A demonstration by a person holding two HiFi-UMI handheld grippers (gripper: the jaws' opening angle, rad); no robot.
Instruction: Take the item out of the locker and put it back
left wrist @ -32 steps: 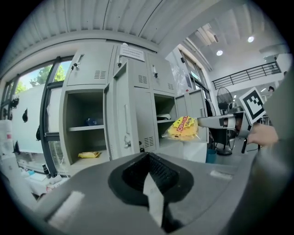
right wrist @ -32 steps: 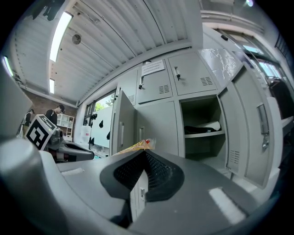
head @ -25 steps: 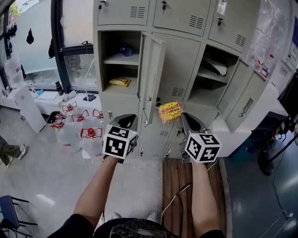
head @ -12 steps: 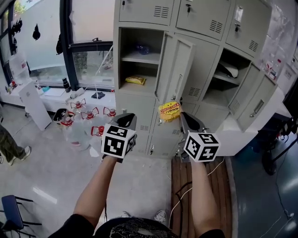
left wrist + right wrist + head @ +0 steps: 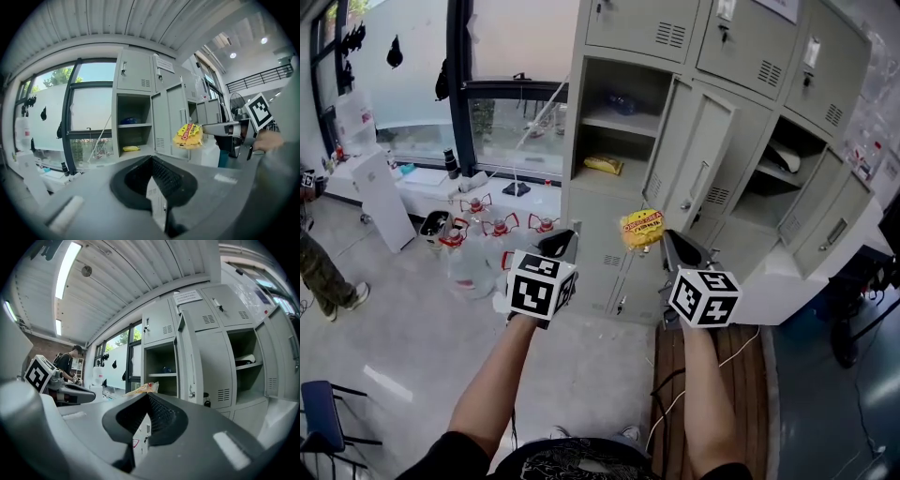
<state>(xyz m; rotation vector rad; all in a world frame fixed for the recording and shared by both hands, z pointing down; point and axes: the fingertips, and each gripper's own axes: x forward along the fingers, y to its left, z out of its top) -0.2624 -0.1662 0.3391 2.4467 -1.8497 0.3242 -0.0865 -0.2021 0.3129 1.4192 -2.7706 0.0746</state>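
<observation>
Notably, left gripper view shows right gripper's point(image 5: 207, 129) pinched yellow packet point(image 5: 188, 136) best.

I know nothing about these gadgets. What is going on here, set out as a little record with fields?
Setting: grey metal lockers, with an open compartment on the left
Right gripper: shut on a yellow snack packet, held in the air in front of the lockers
Left gripper: shut, nothing in it
Compartment floor: a second yellow packet
Upper shelf: a blue item, too dim to identify
Floor by window: water jugs with red handles
</observation>
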